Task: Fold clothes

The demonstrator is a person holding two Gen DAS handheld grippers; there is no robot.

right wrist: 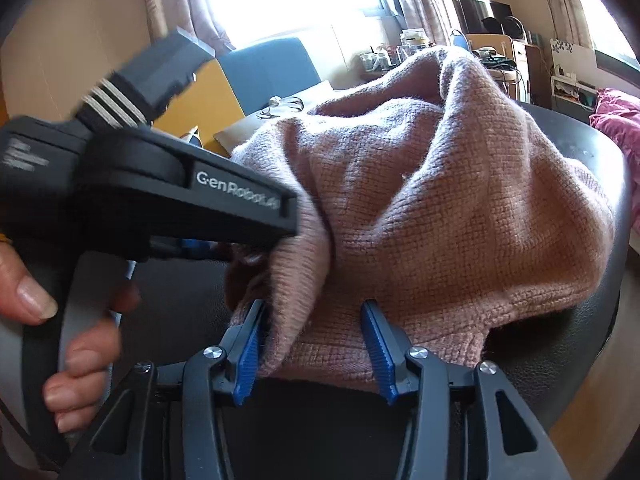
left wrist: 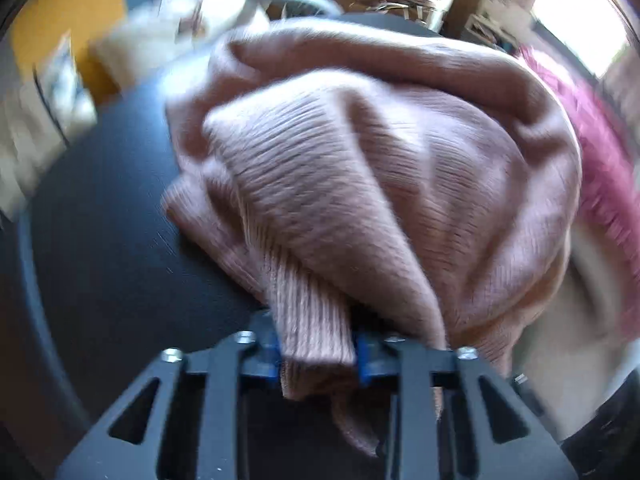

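The left gripper point(left wrist: 316, 350) clamps the pink sweater's point(left wrist: 360, 168) ribbed cuff; the right gripper point(right wrist: 314, 350) gapes around its hem on the table point(left wrist: 112, 208).

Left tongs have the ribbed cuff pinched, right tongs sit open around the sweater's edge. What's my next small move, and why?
Probably close the right tongs on the knit edge between their blue pads. The left tongs already clamp the ribbed cuff, but the right jaws stand apart around the pink sweater, which lies bunched on the dark table. A second hold looks needed before spreading it.
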